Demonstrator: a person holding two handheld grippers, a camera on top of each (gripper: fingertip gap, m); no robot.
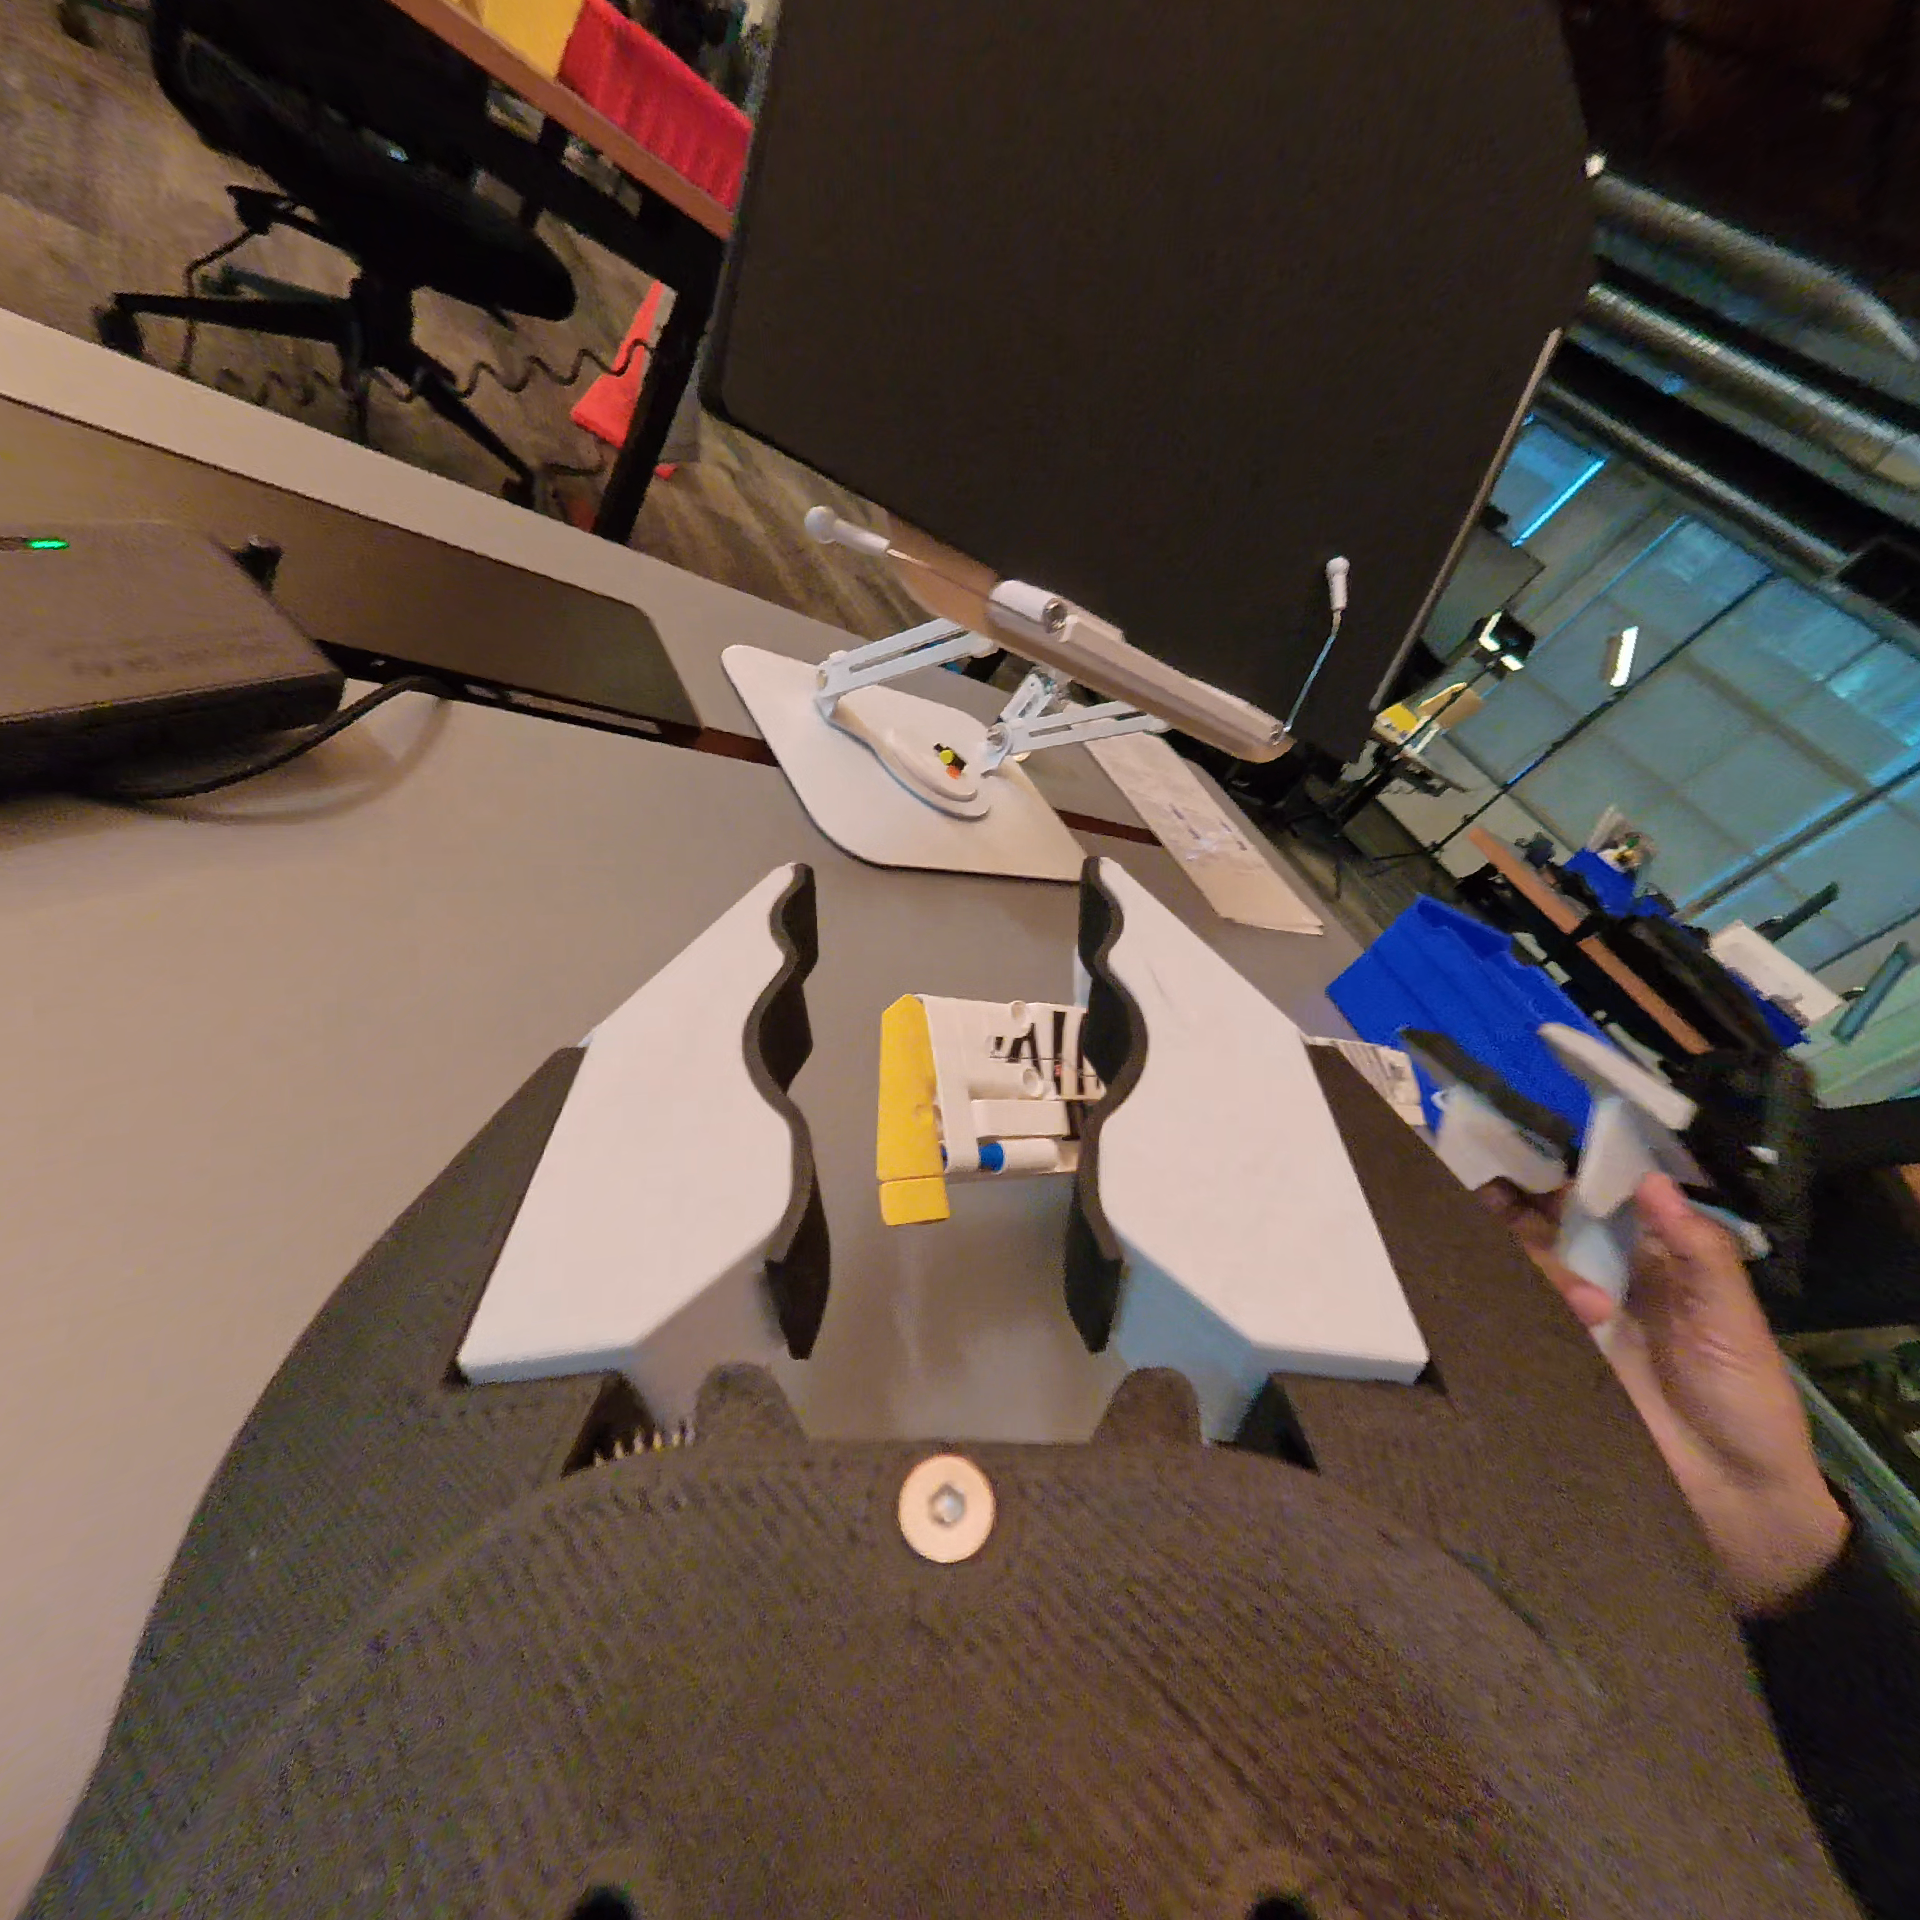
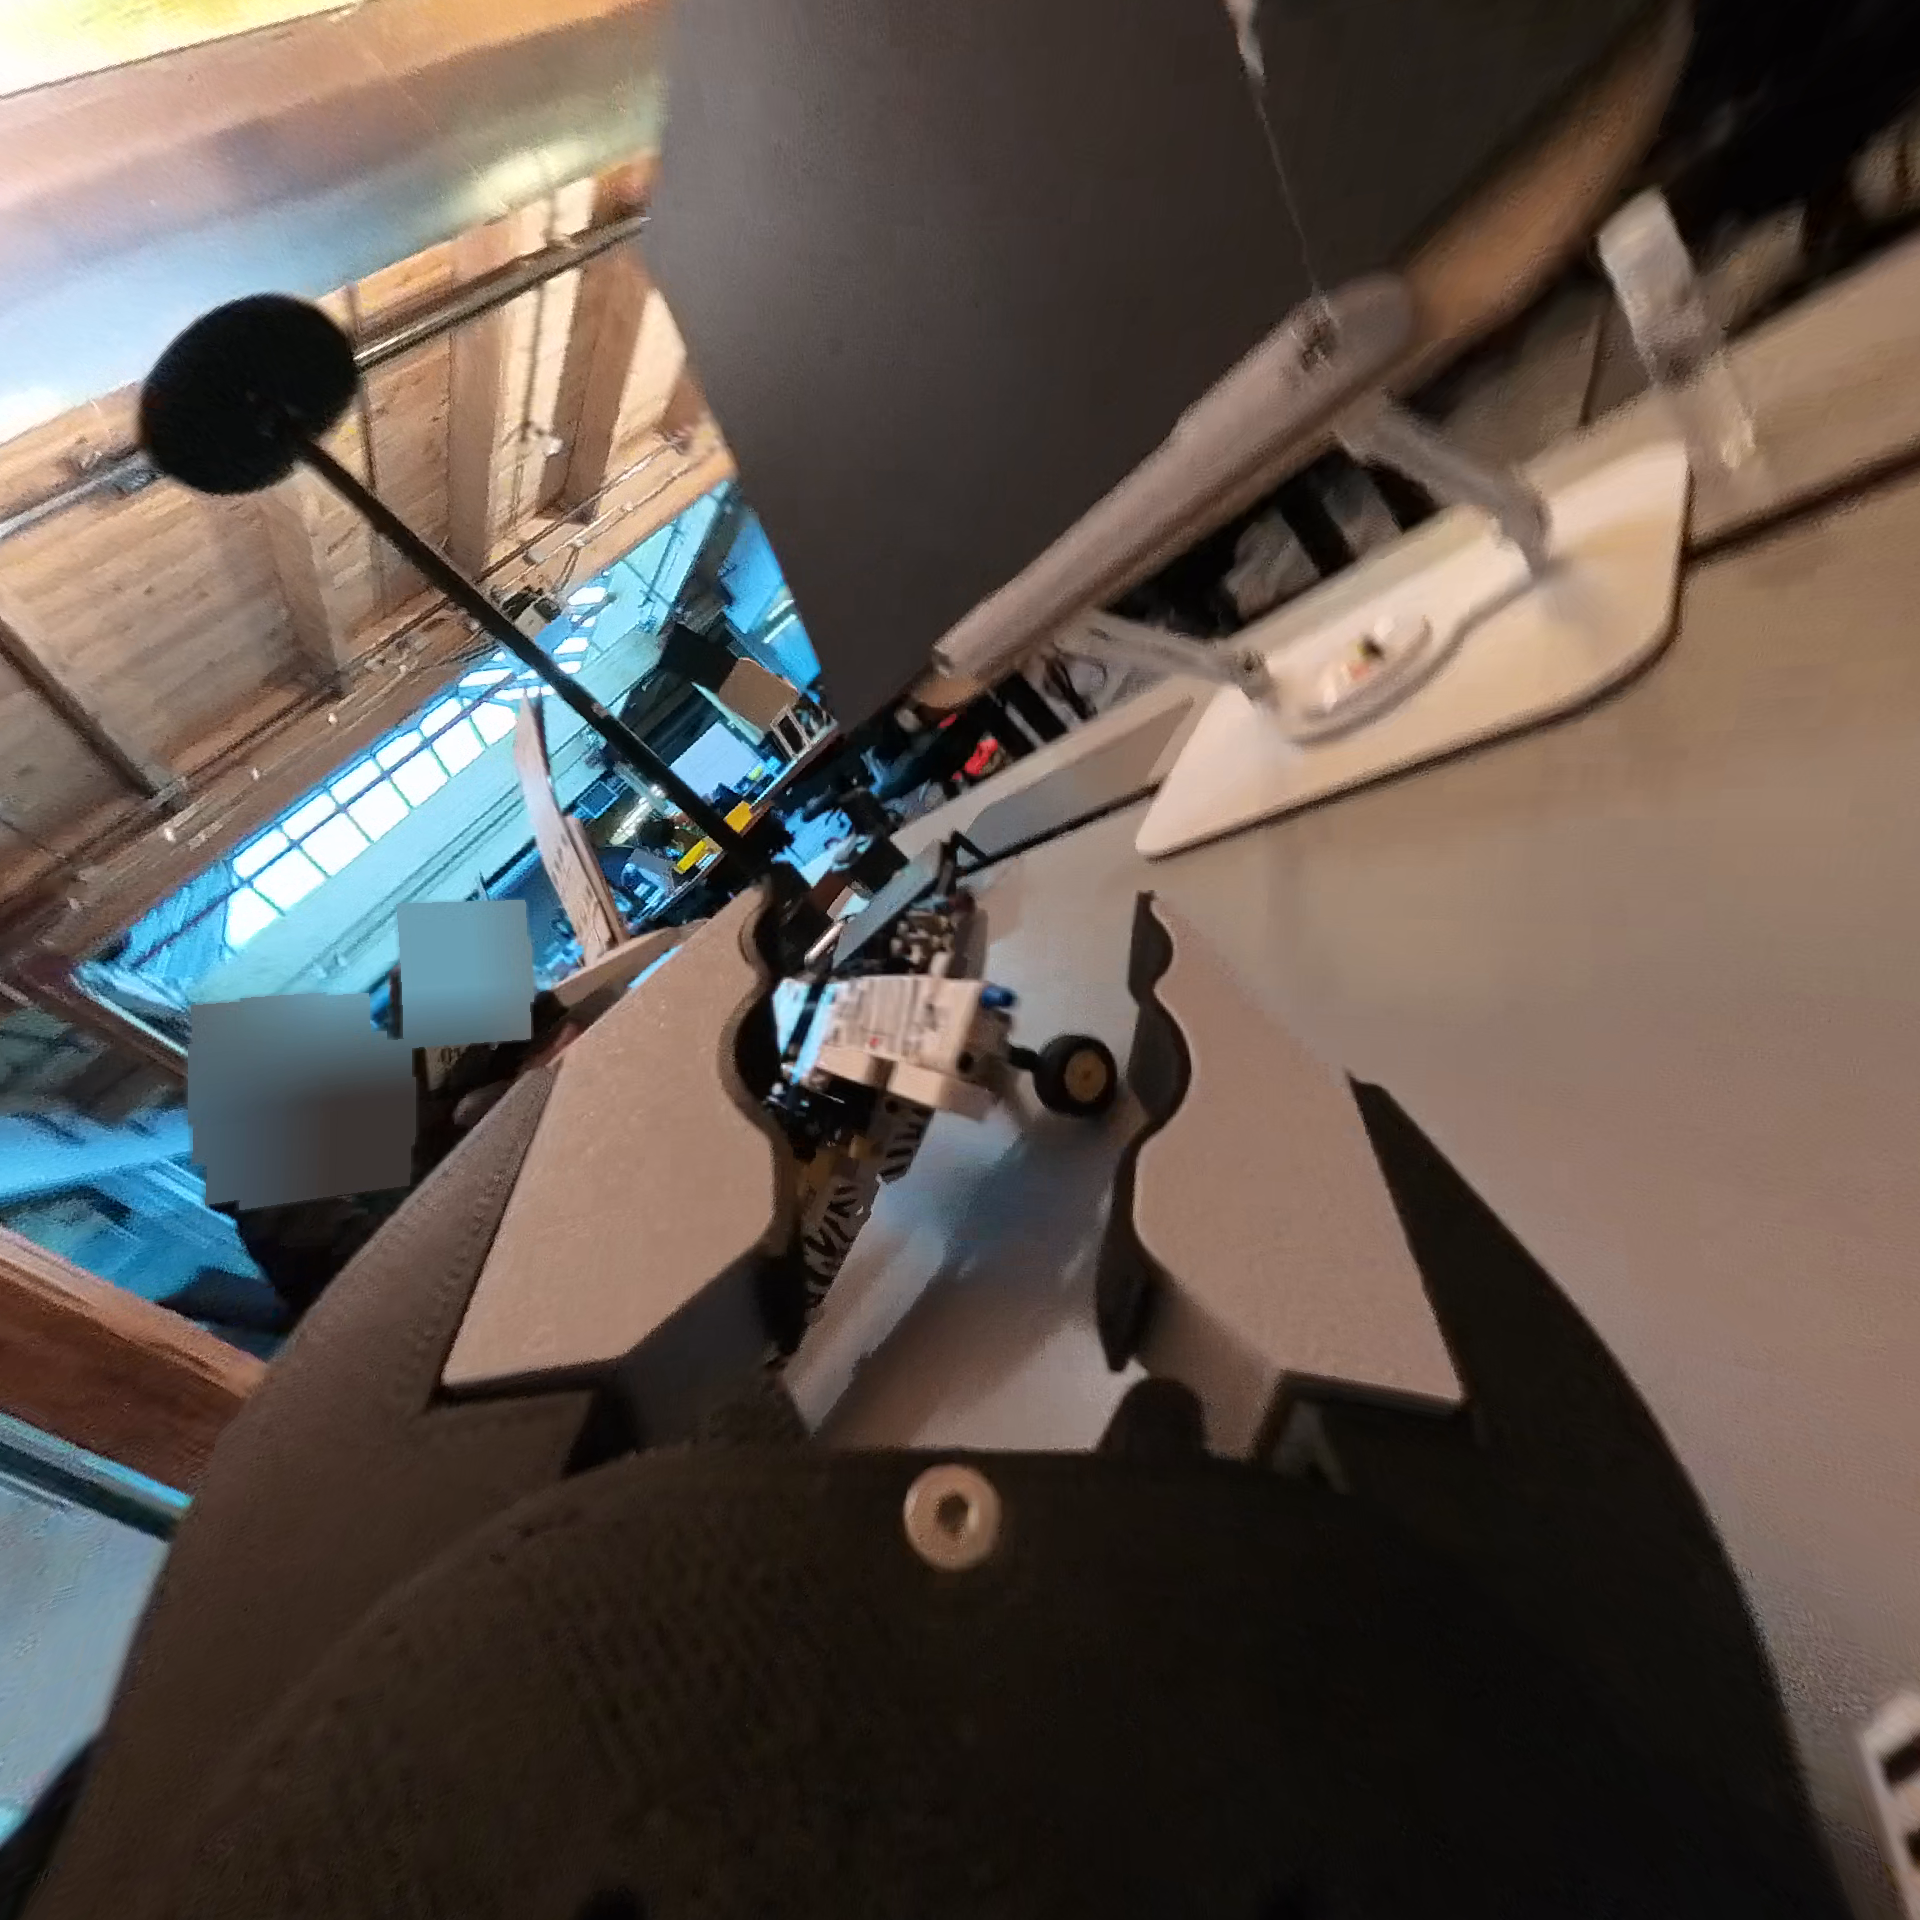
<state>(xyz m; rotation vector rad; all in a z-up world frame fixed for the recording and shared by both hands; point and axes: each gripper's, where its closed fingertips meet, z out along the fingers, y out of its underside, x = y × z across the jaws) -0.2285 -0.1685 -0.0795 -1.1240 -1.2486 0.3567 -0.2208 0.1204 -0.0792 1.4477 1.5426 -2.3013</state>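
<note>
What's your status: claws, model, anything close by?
Left claw open, brick model between fingers, clear gap on yellow side. Right claw open around model. White stand just ahead.

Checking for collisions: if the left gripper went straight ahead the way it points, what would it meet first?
Probably the white and yellow brick-built model lying between its open fingers on the grey table. Beyond it stands the white flat base of a stand; depth is uncertain.

Warm, dim indoor light fell on the grey surface [image 1: 312, 987]; blue daylight glowed through windows [image 2: 312, 831]. The right wrist view was motion-blurred, its fisheye edges bent.
</note>
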